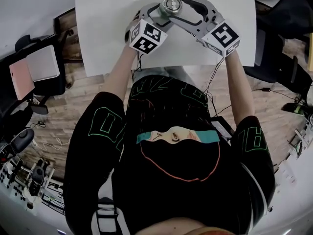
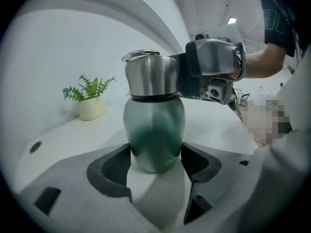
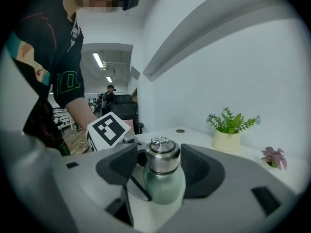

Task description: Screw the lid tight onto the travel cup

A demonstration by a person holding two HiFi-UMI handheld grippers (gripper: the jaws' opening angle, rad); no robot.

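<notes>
A travel cup (image 2: 154, 130) with a green body and a steel lid (image 2: 151, 76) stands upright on the white table (image 1: 112, 28). In the head view the lid (image 1: 170, 5) shows from above between both grippers. My left gripper (image 2: 155, 166) is shut on the cup's lower body, with a pad pressing on each side. My right gripper (image 3: 160, 168) is open: its pads stand on either side of the lid (image 3: 162, 154) with a gap on each side. The left gripper view shows the right gripper (image 2: 214, 64) level with the lid.
A small green plant in a cream pot (image 2: 91, 98) stands on the table by the wall, with a pink plant (image 3: 274, 157) beside it. A round cable hole (image 3: 180, 130) sits in the tabletop. Office chairs (image 1: 39, 72) stand left of the table.
</notes>
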